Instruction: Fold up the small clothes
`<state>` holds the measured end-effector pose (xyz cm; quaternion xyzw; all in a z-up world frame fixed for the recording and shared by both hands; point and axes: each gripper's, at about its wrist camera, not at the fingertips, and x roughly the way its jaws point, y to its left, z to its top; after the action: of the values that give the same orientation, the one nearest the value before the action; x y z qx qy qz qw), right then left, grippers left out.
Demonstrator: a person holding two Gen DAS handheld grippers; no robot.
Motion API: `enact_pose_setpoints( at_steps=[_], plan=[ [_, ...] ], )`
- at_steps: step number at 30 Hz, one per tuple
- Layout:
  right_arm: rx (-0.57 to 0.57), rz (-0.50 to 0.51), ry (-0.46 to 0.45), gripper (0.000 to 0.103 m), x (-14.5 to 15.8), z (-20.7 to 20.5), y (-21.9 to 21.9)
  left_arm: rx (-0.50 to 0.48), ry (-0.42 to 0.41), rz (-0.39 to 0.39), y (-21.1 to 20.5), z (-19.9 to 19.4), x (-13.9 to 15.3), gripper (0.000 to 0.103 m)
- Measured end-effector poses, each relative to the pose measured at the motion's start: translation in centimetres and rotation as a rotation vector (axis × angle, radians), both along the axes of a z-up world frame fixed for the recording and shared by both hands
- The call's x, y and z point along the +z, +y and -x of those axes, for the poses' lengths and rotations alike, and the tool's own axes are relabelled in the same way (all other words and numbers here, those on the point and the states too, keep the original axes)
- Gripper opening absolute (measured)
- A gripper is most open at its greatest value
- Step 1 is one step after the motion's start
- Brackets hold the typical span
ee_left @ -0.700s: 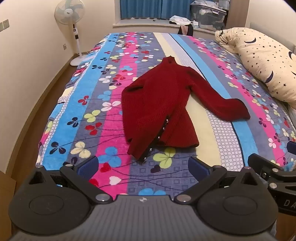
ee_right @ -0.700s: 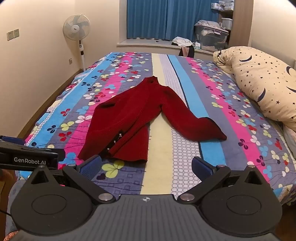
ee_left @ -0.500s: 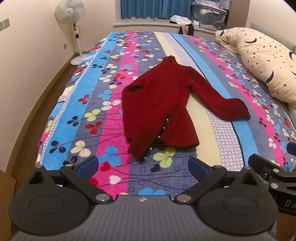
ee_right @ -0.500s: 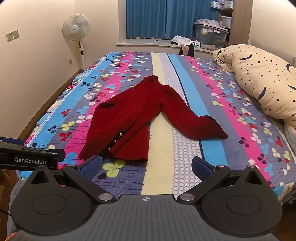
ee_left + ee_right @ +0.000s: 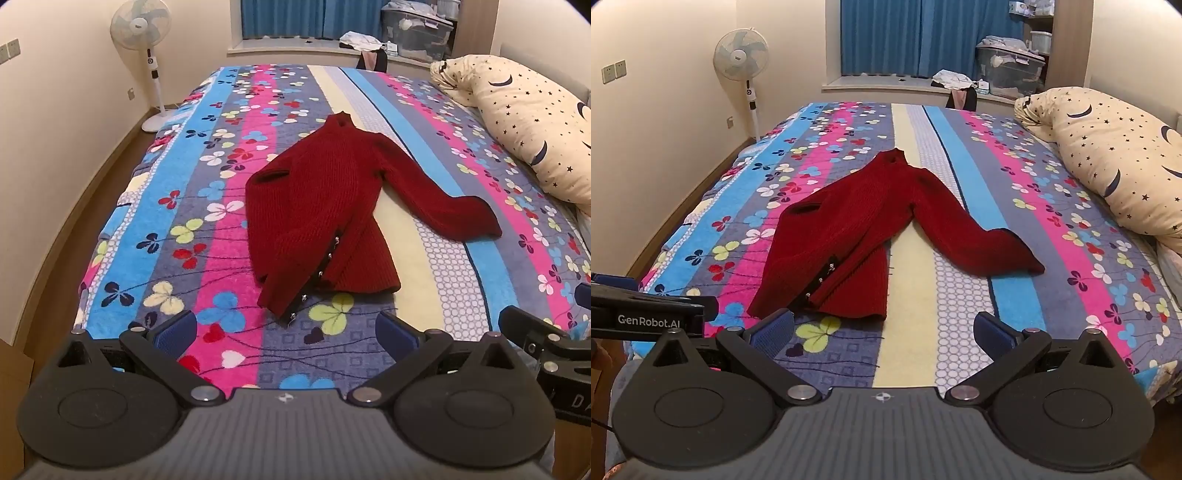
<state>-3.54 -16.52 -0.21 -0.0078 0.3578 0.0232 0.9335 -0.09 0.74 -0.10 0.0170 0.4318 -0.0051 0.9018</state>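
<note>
Both grippers [image 5: 286, 330] [image 5: 882, 328] edged closer; one red cardigan [image 5: 332, 210], one sleeve outstretched.

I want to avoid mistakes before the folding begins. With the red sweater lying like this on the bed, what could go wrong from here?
1. One sleeve of the red sweater is already folded across the body, the other sleeve is spread out, so a fold may come out uneven.
2. The small metal buttons near the hem might catch on a pad.
3. Both the left gripper and right gripper are open and off the fabric; a pinch may also grab the fuzzy blanket.
</note>
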Motion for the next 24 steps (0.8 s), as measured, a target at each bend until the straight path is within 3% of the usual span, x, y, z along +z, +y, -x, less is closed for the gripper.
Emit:
enact_pose_setpoints(
  at_steps=[24],
  plan=[
    [-0.003,-0.029,0.017,0.102,0.08,-0.27,-0.54,-0.003,0.001,-0.024,-0.69,-0.23,-0.35,0.103]
  ],
)
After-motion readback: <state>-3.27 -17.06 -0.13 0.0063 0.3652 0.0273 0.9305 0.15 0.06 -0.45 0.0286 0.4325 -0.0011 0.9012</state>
